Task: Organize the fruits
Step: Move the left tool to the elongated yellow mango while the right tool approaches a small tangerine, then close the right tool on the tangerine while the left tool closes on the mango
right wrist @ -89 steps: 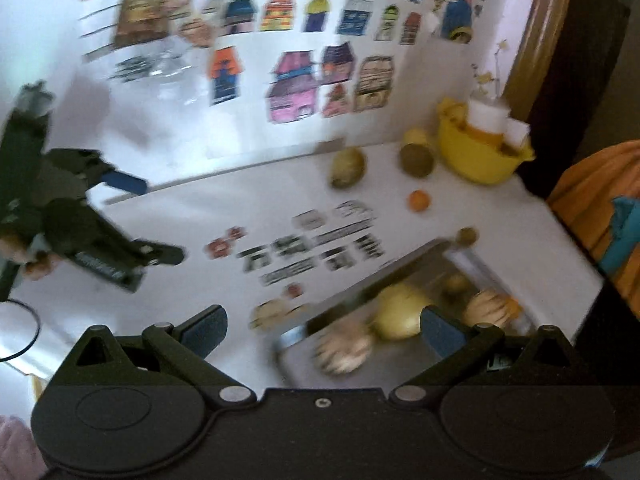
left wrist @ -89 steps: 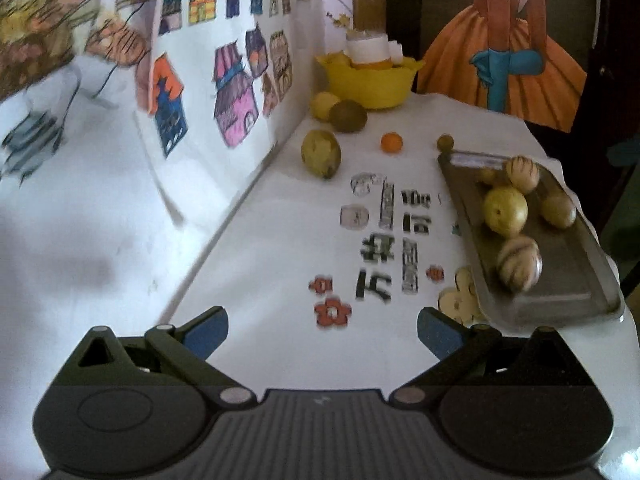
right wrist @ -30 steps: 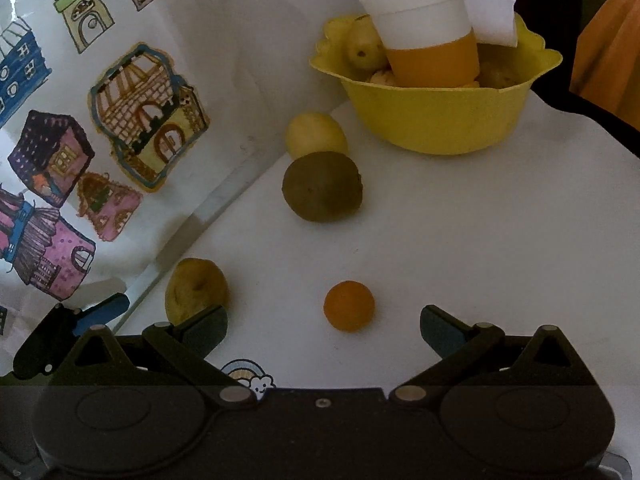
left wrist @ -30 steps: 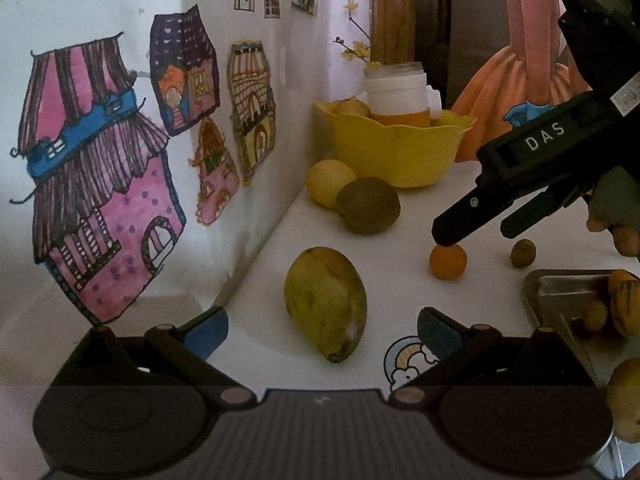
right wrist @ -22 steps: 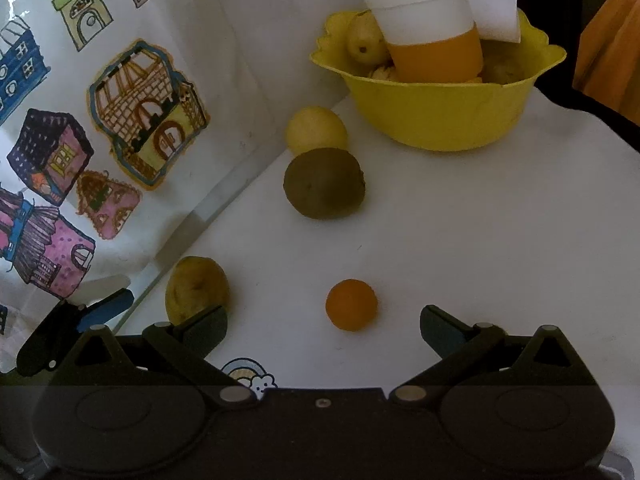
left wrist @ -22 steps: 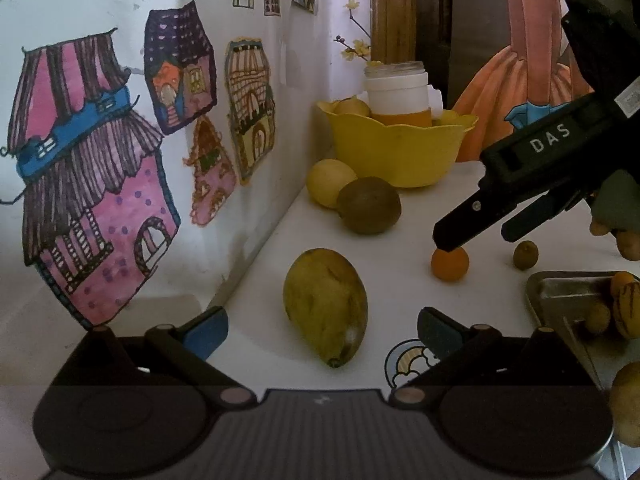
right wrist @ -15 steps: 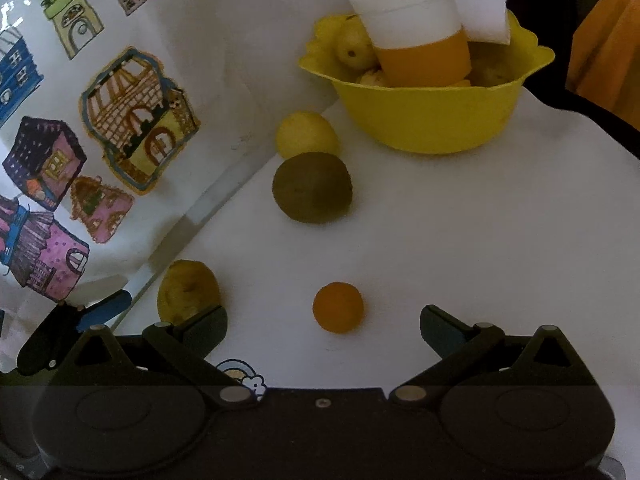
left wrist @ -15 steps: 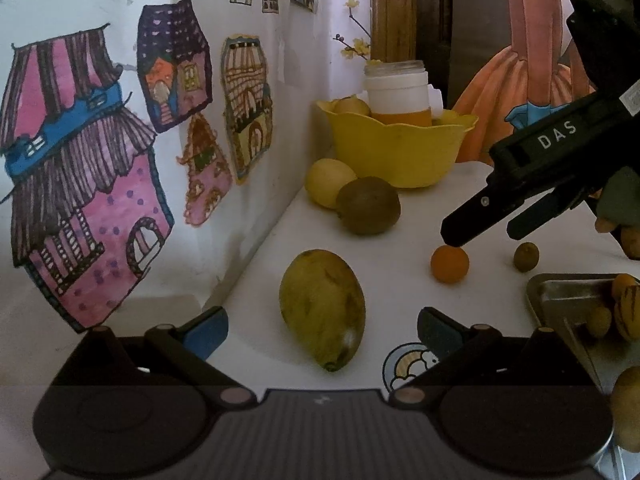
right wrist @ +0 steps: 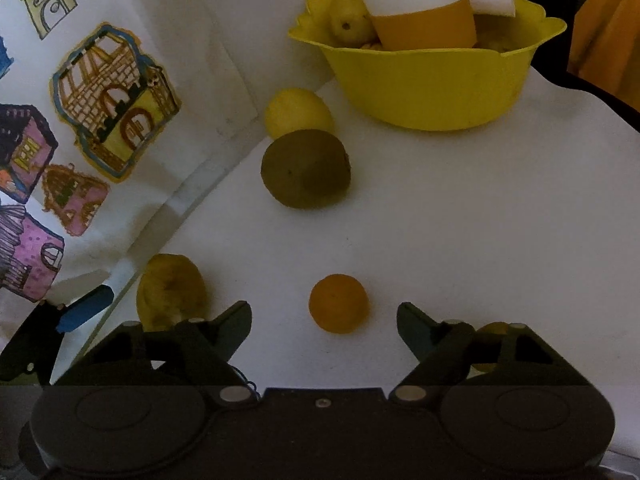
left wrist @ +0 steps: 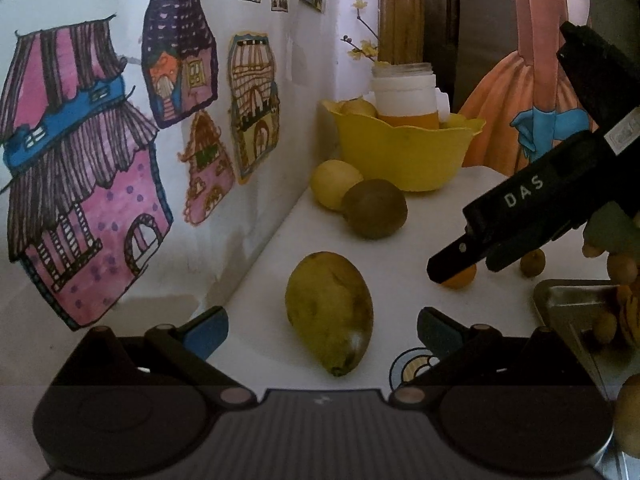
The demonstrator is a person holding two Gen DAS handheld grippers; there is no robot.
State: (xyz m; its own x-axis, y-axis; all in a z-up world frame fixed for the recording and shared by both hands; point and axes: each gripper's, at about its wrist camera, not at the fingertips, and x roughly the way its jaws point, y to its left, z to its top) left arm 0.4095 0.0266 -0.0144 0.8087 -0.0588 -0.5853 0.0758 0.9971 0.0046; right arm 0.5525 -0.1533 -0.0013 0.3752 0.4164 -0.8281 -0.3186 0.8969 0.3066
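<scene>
The right gripper (right wrist: 324,322) sits low over the orange (right wrist: 338,303), which lies on the table just ahead of and between its two fingers. The jaws have just been closing in but the pads do not touch the fruit yet, so the gripper is spread, not pinching. To take it well, I judge the fingers should go a little further forward so the pads meet the widest part of the orange, then close evenly; it is small and round and could roll or squirt out if caught off centre.

The left gripper (left wrist: 322,326) is spread too, holding nothing, with the mango (left wrist: 330,312) lying between its fingertips and just ahead. Further ahead of it are a kiwi (left wrist: 375,208) touching a lemon (left wrist: 335,184), then a yellow bowl (left wrist: 404,152) with a jar (left wrist: 404,94) standing in it.

To its right is the corner of a metal tray (left wrist: 568,308) already holding several fruits, likely where the orange goes.

The table (right wrist: 460,220) is white and smooth. To the left of both grippers a white wall carries coloured drawings of houses (left wrist: 84,184).
</scene>
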